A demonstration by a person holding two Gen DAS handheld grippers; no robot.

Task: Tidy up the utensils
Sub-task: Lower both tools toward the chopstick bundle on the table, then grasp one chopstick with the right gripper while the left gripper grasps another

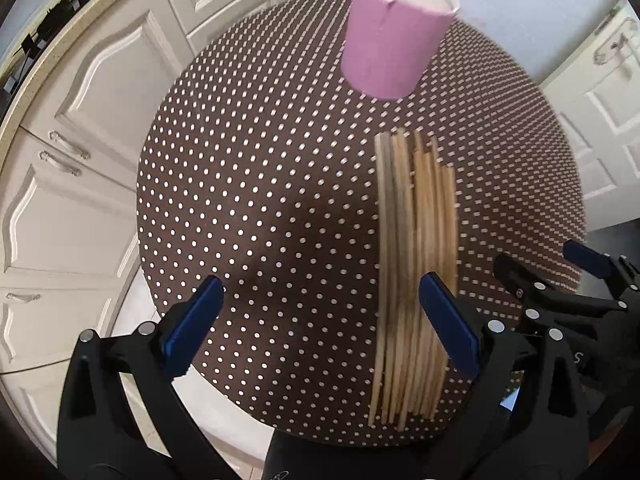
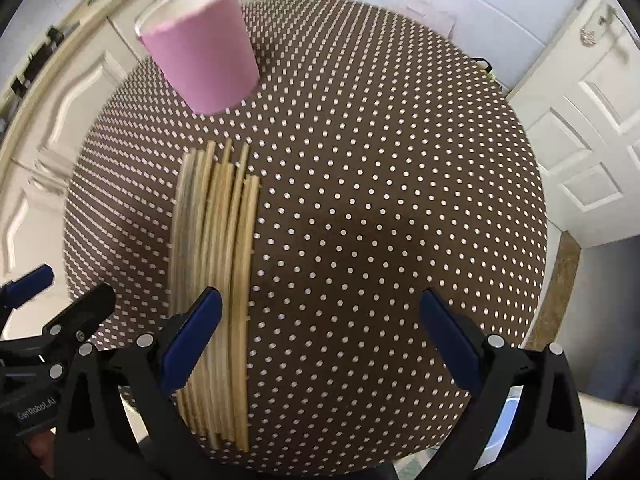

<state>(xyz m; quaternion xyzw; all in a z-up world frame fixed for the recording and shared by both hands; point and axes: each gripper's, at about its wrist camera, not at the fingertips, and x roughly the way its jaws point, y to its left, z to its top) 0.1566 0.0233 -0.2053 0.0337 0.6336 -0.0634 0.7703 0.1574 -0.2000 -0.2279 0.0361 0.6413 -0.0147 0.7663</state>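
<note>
Paper cup [image 1: 394, 36], pink outside and white inside, is seen upright at the far side of the table [image 1: 260, 200], which is covered in brown cloth with white dots. Its inside is only partly shown in the left wrist view, and no contents can be made out there; from the right wrist view the cup [image 2: 200, 52] shows only its wall and rim. Wooden chopsticks [image 1: 416, 272] are laid in a flat bundle on the cloth, side by side, pointing toward the cup but well short of it.

Both grippers are held low over the near edge of the table, side by side, aimed toward the cup. The left gripper [image 1: 320, 324] is spread wide and nothing is held in it; its right finger overlaps the near part of the bundle, though contact cannot be confirmed. The right gripper [image 2: 320, 336] is likewise spread wide and empty, with its left finger over the same bundle [image 2: 216, 280]. White cabinets [image 1: 80, 140] are seen to the left.
</note>
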